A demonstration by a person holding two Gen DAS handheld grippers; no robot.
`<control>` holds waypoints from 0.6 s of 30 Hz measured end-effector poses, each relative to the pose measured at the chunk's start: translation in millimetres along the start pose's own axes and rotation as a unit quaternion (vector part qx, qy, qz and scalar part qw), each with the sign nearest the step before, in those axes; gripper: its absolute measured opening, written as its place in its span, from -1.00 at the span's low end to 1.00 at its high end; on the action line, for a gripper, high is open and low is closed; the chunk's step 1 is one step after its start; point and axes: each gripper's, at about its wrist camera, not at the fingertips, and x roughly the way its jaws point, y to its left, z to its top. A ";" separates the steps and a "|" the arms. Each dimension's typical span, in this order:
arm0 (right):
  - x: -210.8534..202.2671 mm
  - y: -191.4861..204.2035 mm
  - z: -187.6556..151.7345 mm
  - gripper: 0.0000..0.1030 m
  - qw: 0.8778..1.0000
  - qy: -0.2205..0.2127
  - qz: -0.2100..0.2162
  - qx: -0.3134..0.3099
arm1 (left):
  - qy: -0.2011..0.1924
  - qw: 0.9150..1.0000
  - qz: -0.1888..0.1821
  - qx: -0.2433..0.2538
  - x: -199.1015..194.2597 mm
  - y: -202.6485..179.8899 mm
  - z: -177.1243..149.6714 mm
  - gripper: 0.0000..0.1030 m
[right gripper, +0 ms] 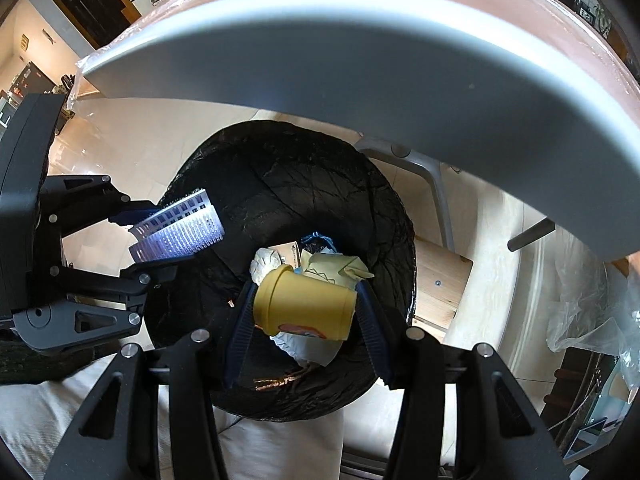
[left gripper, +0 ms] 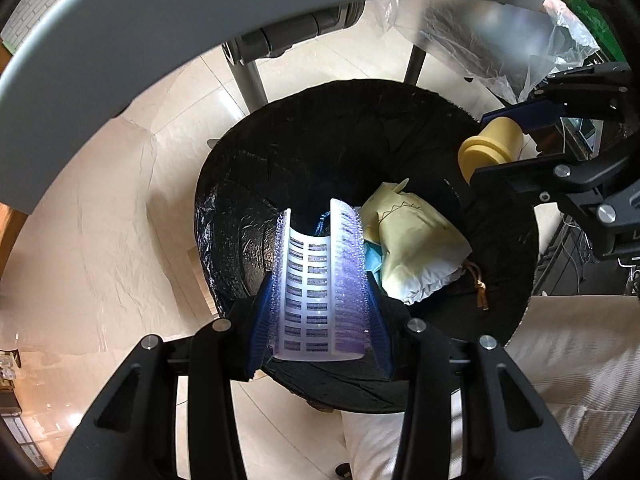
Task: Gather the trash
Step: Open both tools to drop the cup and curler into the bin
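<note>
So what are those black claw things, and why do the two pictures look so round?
They are two hand-held grabbers; a person carries one in each hand. Each has a small wide-eyed camera looking along its fingers, which bends the picture round. One picture comes from the left gripper, the other from the right gripper. Both hang over a bin lined with a black bag, beside a grey table. The left one pinches a white and purple hair roller. The right one pinches a yellow cup. Crumpled paper already lies inside the bin.

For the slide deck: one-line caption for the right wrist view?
Right gripper holds a yellow cup over the black-lined trash bin; left gripper holds a perforated white piece alongside.
</note>
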 end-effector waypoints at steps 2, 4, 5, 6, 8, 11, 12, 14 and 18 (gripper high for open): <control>2.6 0.0 0.2 -0.05 1.000 0.002 -0.002 0.001 | 0.003 1.000 0.003 0.002 3.2 0.0 0.6 -0.15; 5.1 0.0 0.4 -0.05 1.000 0.004 -0.003 0.002 | 0.006 1.000 0.004 0.003 6.0 0.4 1.7 -0.14; 5.4 -0.3 0.8 -0.05 1.000 0.004 -0.003 0.002 | 0.007 1.000 0.005 0.004 7.5 0.6 2.3 -0.15; 5.8 -0.3 0.7 -0.05 1.000 0.004 -0.005 0.002 | 0.008 1.000 0.005 0.005 8.6 1.3 2.4 -0.15; 5.7 0.2 1.0 -0.05 1.000 0.004 -0.007 0.002 | 0.009 1.000 0.006 0.006 9.8 3.0 3.4 -0.15; 6.7 0.8 1.5 -0.05 1.000 0.004 -0.009 0.001 | 0.011 1.000 0.006 0.008 10.6 3.3 3.9 -0.15; 6.7 0.8 1.4 -0.05 1.000 0.004 -0.009 0.001 | 0.011 1.000 0.006 0.008 10.7 3.6 4.0 -0.15; 7.7 1.2 1.4 -0.05 1.000 0.004 -0.011 0.001 | 0.010 1.000 0.006 0.009 10.8 5.0 3.4 -0.15; 8.8 2.1 1.3 -0.05 1.000 0.004 -0.014 -0.001 | 0.012 1.000 0.005 0.007 11.6 6.2 3.7 -0.15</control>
